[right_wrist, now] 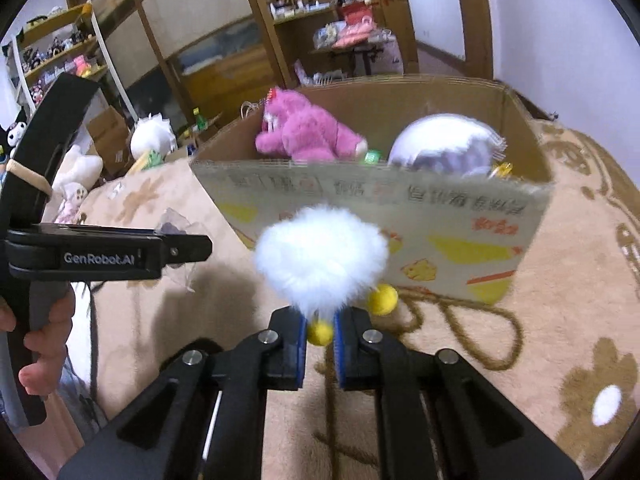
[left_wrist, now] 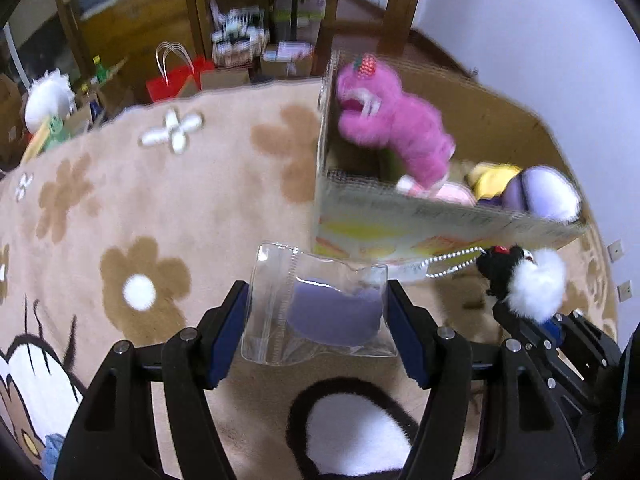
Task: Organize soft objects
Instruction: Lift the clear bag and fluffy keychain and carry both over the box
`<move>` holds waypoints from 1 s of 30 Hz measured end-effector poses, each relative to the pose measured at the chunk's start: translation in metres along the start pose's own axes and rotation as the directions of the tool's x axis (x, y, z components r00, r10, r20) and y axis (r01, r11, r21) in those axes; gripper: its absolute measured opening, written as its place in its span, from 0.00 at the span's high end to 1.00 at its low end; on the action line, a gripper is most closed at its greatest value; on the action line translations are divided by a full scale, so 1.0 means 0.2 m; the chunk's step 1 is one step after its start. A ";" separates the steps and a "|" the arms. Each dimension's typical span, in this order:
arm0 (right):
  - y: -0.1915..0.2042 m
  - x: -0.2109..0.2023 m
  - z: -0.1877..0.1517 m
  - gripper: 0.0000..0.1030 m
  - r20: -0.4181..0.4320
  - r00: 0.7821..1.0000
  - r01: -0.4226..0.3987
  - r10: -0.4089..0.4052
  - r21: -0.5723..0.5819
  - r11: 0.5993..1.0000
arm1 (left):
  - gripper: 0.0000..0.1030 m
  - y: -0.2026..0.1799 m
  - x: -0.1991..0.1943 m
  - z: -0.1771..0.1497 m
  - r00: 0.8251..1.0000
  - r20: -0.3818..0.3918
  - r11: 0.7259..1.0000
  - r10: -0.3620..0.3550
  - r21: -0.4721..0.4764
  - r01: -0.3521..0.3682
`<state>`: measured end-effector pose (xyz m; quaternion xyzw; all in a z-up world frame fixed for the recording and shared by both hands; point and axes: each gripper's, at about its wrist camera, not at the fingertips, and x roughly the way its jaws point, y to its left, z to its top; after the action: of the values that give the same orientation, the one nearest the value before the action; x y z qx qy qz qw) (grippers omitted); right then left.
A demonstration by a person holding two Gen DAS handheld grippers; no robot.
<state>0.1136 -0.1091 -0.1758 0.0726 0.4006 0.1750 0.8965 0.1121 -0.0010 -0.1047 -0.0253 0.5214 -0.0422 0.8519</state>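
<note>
My left gripper (left_wrist: 318, 312) is shut on a clear plastic pouch (left_wrist: 316, 304) with a purple soft item inside, held above the rug just before the cardboard box (left_wrist: 400, 216). My right gripper (right_wrist: 320, 334) is shut on a white fluffy toy with yellow feet (right_wrist: 320, 256), held in front of the box (right_wrist: 440, 216). That toy, with a black head, also shows in the left wrist view (left_wrist: 528, 280). In the box lie a pink plush bear (left_wrist: 396, 128), also in the right wrist view (right_wrist: 308, 128), a pale purple plush (right_wrist: 444, 144) and a yellow item (left_wrist: 492, 176).
The beige flower-pattern rug (left_wrist: 160, 200) covers the floor. A red paper bag (left_wrist: 176, 76), small boxes and wooden shelves (right_wrist: 224, 60) stand behind. More white plush toys (right_wrist: 152, 136) lie at the left. The left gripper's body (right_wrist: 108, 256) and a hand show in the right wrist view.
</note>
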 end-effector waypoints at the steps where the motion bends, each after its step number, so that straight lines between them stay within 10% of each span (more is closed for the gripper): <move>1: 0.00 -0.03 0.01 0.89 0.016 1.000 -0.002 0.002 0.007 1.000 | 0.36 0.00 -0.05 0.00 0.999 0.032 1.000 -0.009 -0.005 0.009; 14: -0.07 -0.43 0.16 0.89 0.243 0.969 0.035 -0.052 0.071 0.997 | 0.35 -0.01 -0.33 0.13 0.917 0.397 0.998 -0.048 0.050 0.031; 30: -0.11 -0.53 0.34 0.89 0.388 0.919 0.046 -0.072 0.075 0.996 | 0.35 -0.16 -0.22 0.24 0.895 0.446 0.988 -0.023 0.149 -0.049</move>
<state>0.1050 -0.1678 -0.0630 0.1226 0.2215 0.1171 0.9603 0.1334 -0.0286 -0.0401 0.0361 0.3075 -0.0703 0.9482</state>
